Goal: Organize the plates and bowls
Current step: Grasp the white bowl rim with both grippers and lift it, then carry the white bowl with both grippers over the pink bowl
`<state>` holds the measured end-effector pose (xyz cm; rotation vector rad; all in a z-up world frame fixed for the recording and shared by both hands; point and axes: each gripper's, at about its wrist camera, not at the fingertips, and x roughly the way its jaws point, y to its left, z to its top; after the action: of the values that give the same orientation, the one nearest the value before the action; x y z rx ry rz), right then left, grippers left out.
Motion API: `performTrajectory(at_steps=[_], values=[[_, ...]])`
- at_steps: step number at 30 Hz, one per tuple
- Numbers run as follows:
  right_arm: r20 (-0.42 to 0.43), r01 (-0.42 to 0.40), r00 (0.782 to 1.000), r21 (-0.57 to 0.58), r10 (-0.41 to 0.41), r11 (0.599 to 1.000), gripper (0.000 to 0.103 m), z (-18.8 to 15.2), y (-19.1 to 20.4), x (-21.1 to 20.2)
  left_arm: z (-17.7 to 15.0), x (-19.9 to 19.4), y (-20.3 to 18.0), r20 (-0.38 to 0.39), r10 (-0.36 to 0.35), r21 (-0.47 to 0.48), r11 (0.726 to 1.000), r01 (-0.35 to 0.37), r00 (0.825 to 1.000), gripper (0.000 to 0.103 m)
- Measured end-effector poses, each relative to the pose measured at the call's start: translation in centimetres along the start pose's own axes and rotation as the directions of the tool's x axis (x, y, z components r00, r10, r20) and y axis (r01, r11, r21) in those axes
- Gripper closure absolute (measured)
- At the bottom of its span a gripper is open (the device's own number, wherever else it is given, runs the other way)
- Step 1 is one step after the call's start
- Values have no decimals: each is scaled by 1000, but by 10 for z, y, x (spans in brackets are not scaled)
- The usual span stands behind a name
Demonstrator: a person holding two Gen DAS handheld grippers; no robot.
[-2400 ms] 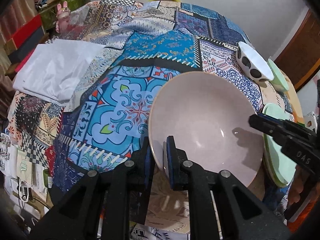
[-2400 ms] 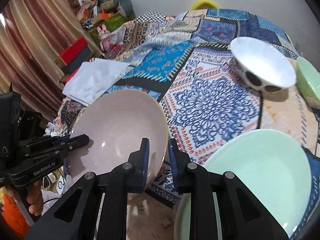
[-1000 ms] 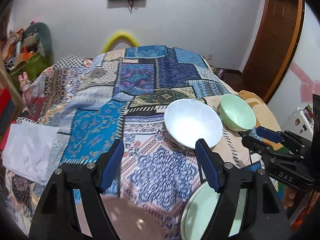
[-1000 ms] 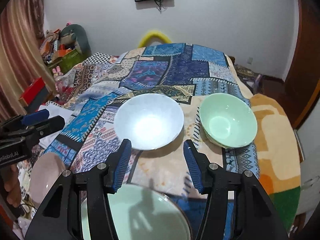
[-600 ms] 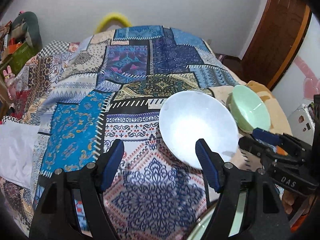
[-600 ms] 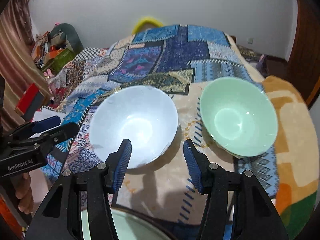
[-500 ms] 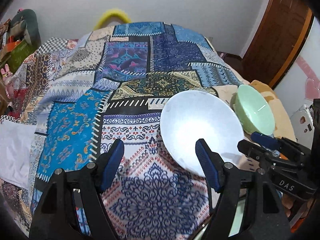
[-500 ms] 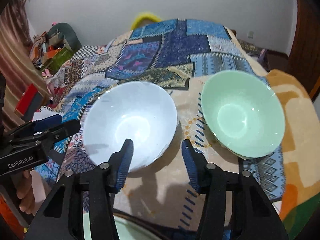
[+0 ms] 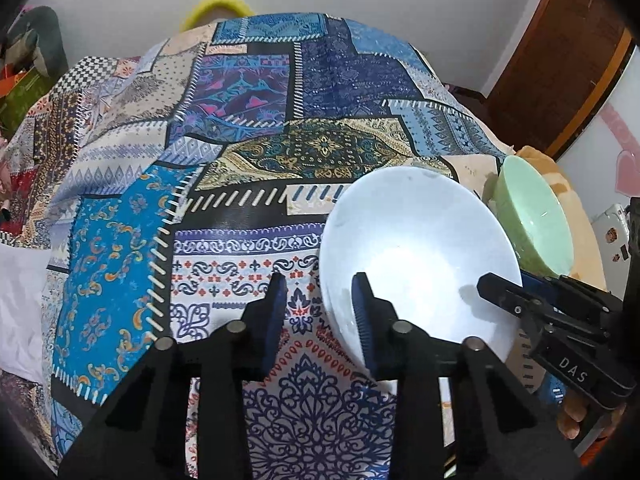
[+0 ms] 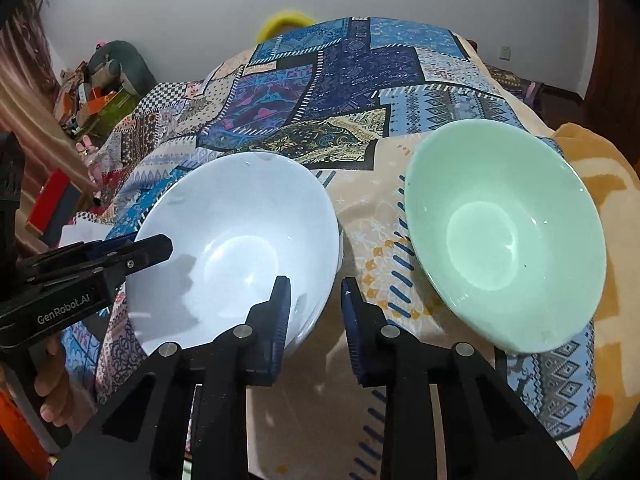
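Observation:
A white bowl (image 9: 416, 256) (image 10: 236, 248) sits on the patchwork cloth, with a pale green bowl (image 9: 532, 220) (image 10: 504, 232) to its right. My left gripper (image 9: 320, 312) is open and straddles the white bowl's near left rim, one finger inside and one outside. My right gripper (image 10: 314, 312) is open and straddles the bowl's near right rim. Each gripper also shows in the other's view, the right one (image 9: 520, 300) and the left one (image 10: 132, 252), at opposite sides of the white bowl.
The patchwork cloth (image 9: 240, 140) covers the bed-like surface to the far wall. An orange blanket (image 10: 600, 184) lies at the right. Boxes and clutter (image 10: 92, 96) stand at the far left. A wooden door (image 9: 560, 60) is at the right.
Both grippers let go of the pink bowl and opened. They moved forward to the white bowl and have narrowed around its rim on either side.

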<state>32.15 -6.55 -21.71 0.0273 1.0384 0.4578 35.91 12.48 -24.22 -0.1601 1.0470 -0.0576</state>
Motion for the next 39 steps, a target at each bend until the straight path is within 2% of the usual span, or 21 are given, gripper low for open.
performTrajectory(at_steps=[4,5,8,22,31,39], values=[[-10,-28,1000,12,28,1000,82,1,-2,5,1,9,-3,-22,0,10,1000,0,1000,85],[-7,-39,999,7,39,999,87,0,-2,6,1,11,-3,-26,-1,11,1000,1,1000,86],[0,-16,1000,-22,16,1000,87,0,4,6,1,15,-6,-37,-22,11,1000,22,999,92],[-8,-27,1000,-17,27,999,87,-3,2,-5,-7,4,-17,-24,2,37,999,-1,1000,92],[28,-38,999,-20,38,999,87,-6,8,-36,-15,-31,-26,14,-2,41,999,2,1000,92],[58,-44,997,-47,47,998,87,-13,22,-69,-28,-78,-33,66,-7,36,999,5,998,92]])
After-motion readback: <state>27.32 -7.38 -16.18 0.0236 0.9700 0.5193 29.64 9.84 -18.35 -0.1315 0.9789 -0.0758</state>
